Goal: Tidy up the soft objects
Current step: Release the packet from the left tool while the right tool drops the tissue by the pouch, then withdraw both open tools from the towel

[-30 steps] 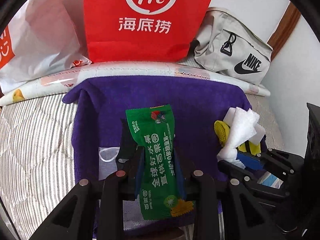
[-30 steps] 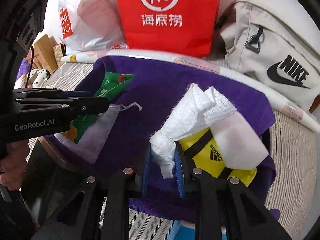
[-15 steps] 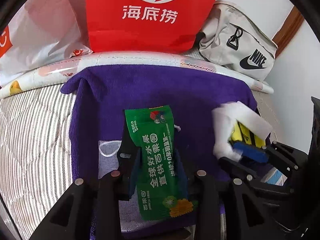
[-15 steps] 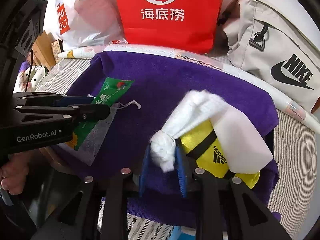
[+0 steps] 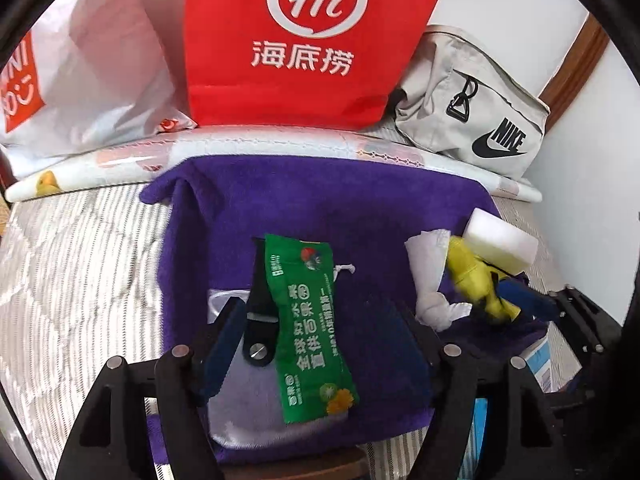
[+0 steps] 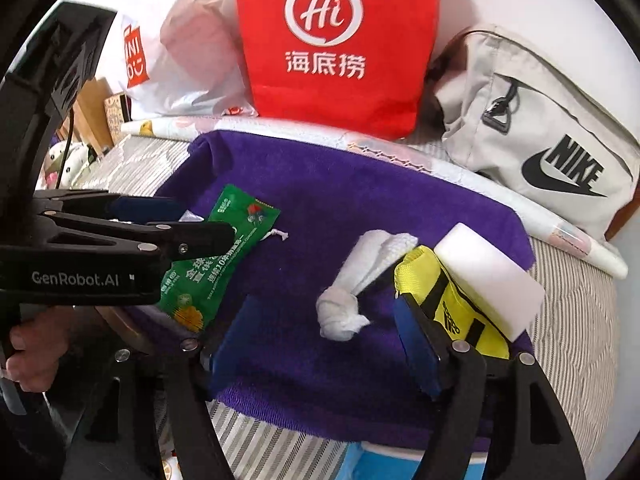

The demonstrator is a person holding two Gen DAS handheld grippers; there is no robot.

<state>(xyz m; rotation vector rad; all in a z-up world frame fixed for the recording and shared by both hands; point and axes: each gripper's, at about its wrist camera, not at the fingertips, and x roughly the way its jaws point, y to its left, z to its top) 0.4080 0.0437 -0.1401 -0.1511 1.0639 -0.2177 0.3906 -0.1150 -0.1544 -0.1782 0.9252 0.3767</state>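
A: On the purple towel (image 5: 320, 200) the green packet (image 5: 312, 328) lies flat between the left gripper (image 5: 316, 344)'s blue pads; neither pad presses it; those jaws have just been opening and stand wide.

B: And under it?

A: A pale mesh pouch (image 5: 244, 412) with a black strap (image 5: 260, 312) across it, beside the packet's left edge.

B: Over at the right gripper (image 6: 324, 344), same story; its jaws have just been opening too; the knotted white cloth (image 6: 344, 312) lies loose on the towel between them, touching neither pad.

A: What sits next to the cloth?

B: A yellow pouch (image 6: 436, 292) against the right-hand pad; a white foam block (image 6: 488, 276) lies on it; behind the towel stand a red bag (image 6: 340, 48) and a grey Nike bag (image 6: 540, 136).
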